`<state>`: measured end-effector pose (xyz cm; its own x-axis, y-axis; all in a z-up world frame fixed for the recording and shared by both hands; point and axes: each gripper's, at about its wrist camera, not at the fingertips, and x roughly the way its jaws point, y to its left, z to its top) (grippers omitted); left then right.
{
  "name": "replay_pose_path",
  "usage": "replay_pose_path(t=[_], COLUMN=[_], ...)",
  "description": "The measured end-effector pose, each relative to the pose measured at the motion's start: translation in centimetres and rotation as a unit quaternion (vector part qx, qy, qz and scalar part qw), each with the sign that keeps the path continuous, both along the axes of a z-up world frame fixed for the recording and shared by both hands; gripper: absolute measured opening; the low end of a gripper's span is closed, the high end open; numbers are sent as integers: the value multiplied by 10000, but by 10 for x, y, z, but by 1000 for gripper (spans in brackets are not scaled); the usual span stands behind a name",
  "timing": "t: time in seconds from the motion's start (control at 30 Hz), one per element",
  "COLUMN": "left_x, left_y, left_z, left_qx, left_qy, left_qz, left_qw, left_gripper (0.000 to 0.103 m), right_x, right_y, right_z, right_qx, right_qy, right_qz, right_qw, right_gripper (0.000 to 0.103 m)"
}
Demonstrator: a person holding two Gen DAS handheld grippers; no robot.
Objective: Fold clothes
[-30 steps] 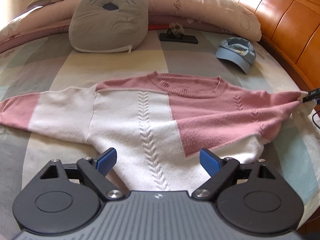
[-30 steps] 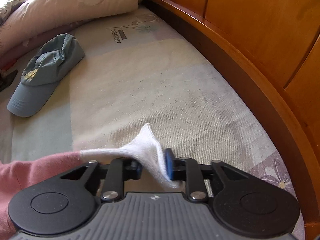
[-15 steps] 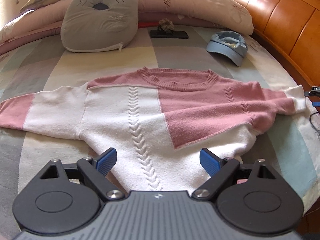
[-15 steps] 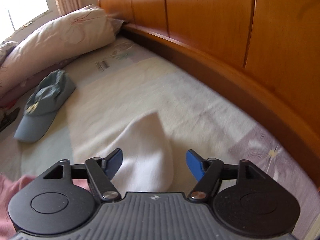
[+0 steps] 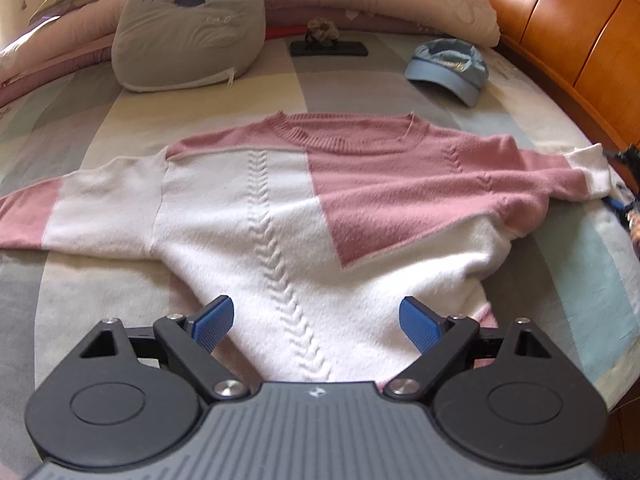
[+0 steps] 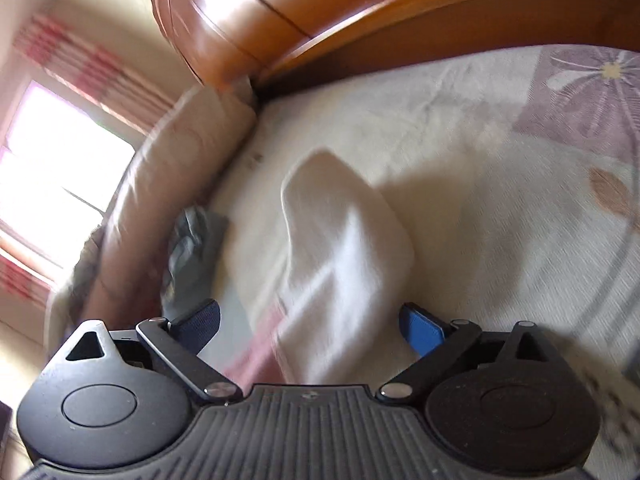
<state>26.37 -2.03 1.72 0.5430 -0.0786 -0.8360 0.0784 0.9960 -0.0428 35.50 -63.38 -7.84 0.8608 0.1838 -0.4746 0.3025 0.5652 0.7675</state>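
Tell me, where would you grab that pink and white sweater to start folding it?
Probably the white cuff of the sleeve nearest the wooden bed frame. The sweater lies flat with both sleeves spread, and that cuff is a narrow loose end lying between the open fingers of the right tool. Come in low along the sleeve, pinching the cuff's flat faces.

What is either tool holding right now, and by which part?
Nothing. The left tool is open over the sweater's hem. The right tool is open too, with the white cuff lying loose on the bed between its fingers.
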Motion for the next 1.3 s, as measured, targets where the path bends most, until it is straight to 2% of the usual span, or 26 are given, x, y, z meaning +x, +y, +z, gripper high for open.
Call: replay_pose_path(t=[0.2, 0.4, 0.5, 0.6, 0.67, 0.77, 0.93, 1.0, 1.13, 1.17, 1.27, 1.3], left_x=[-2, -1, 0, 1, 2, 2, 3, 3, 4, 3, 2, 3], left_y=[2, 1, 5, 6, 6, 5, 2, 2, -2, -3, -3, -3], left_z=[1, 6, 3, -1, -4, -5, -11, -13, -14, -12, -10, -11], left_qx=[59, 203, 181, 144, 145, 116, 143, 188, 307, 347, 263, 238], left_qy=[13, -94, -86, -25, -1, 19, 125, 161, 201, 147, 71, 99], left_qz=[64, -42, 77, 116, 121, 111, 128, 162, 74, 26, -37, -47], left_qw=[10000, 9997, 9998, 9998, 9998, 9999, 9997, 9996, 9993, 9993, 9996, 9997], left_gripper=[90, 90, 90, 90, 90, 90, 90, 90, 90, 90, 90, 90], right_x=[-2, -5, -22, -34, -37, -47, -51, -47, -23, -18, -11, -6], right_y=[-10, -21, -29, -34, -35, -29, -6, 3, 7, 8, 16, 18], right_z=[2, 7, 30, 43, 44, 30, -14, -17, -14, -14, -18, -19], right_qx=[486, 919, 419, 314, 268, 380, 305, 4, -156, -103, 463, 450], right_qy=[-853, -1649, -1668, -1724, -1415, -879, -118, -295, -275, -338, -832, -889], right_qz=[-262, -557, -981, -972, -986, -973, -877, -817, -713, -634, -234, -251], right_qw=[9948, 9804, 9802, 9797, 9847, 9906, 9956, 9962, 9970, 9974, 9952, 9947], right_gripper=[99, 99, 99, 99, 99, 99, 101, 103, 103, 103, 103, 103])
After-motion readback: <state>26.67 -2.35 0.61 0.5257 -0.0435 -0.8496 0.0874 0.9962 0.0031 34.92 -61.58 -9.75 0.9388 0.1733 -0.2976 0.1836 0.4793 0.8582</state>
